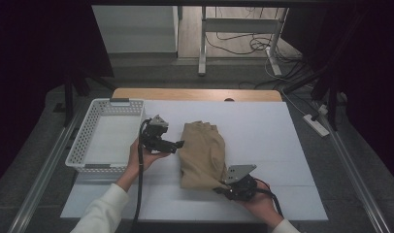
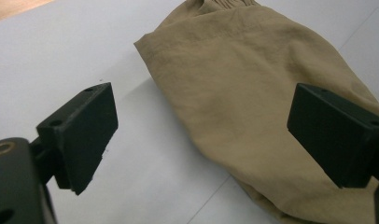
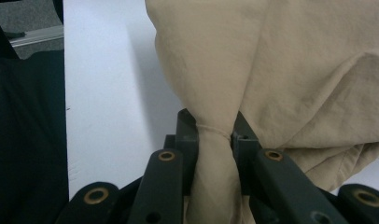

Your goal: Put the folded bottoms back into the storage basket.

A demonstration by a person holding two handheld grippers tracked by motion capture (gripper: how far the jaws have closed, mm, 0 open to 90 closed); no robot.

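fingers of the right gripper (image 3: 214, 135) are clamped on a bunched near corner of the tan garment (image 1: 203, 153). we note the left gripper (image 2: 201, 135) with jaws spread wide and empty, poised just off the garment's left edge. the garment lies folded on the white table cover (image 1: 272, 131); a white basket (image 1: 88, 131) sits left of it.

- A white-topped bench (image 1: 263, 126) with a wooden far edge stands on grey floor (image 1: 49, 102).
- Behind it, cables (image 1: 243, 46) trail past a white frame leg (image 1: 203, 43) (surroundings dim).
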